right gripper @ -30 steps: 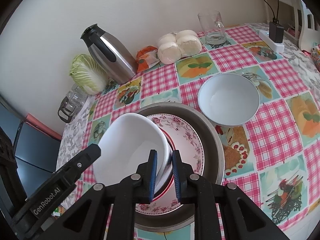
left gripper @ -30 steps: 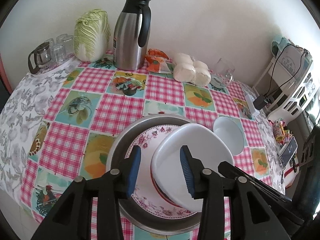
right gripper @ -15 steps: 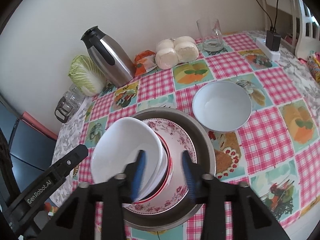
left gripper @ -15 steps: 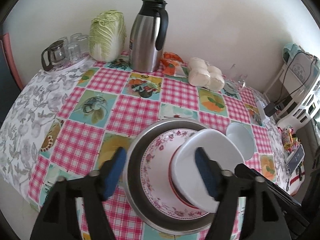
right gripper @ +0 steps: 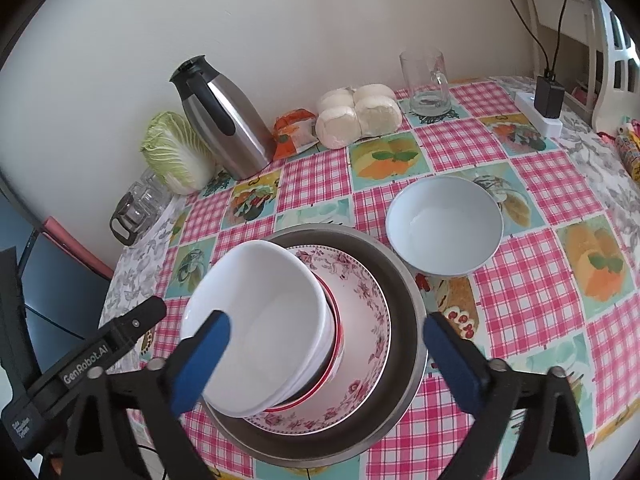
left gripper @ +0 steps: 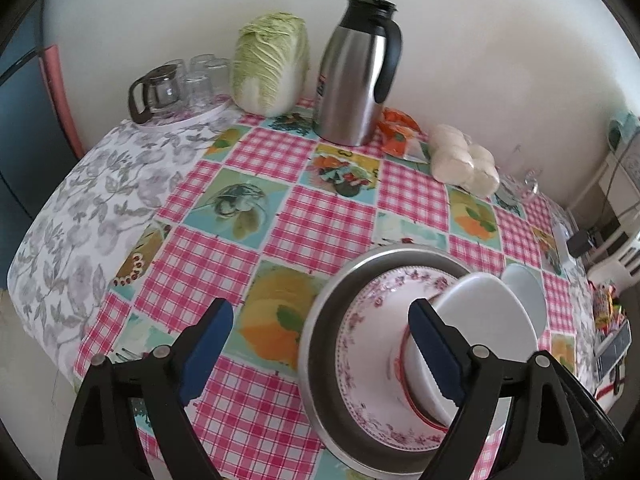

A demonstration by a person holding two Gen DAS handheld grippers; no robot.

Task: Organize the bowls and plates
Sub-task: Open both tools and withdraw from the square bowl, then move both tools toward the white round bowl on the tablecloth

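A metal pan (right gripper: 404, 280) (left gripper: 320, 320) on the checked tablecloth holds a floral plate (right gripper: 360, 280) (left gripper: 372, 300). White bowls (right gripper: 260, 312) (left gripper: 480, 320) are stacked tilted on the plate, the lower one red-rimmed. A separate white bowl (right gripper: 444, 228) (left gripper: 524, 296) stands on the cloth just right of the pan. My left gripper (left gripper: 320, 354) is open and empty, over the pan's left edge. My right gripper (right gripper: 324, 364) is open and empty, its jaws on either side of the stack, above it. The left gripper's arm (right gripper: 88, 364) shows in the right wrist view.
Along the wall stand a steel thermos (left gripper: 356, 80), a cabbage (left gripper: 272, 64), a glass jug with glasses (left gripper: 160, 88), an orange packet (left gripper: 396, 136), wrapped buns (left gripper: 464, 160) and a glass mug (right gripper: 426, 80). A power strip with plug (right gripper: 548, 108) lies at the table's right.
Both grippers opened wide; the right one had been nearly shut at the stacked bowls' rim. Both pulled back, and the left view shifted left.
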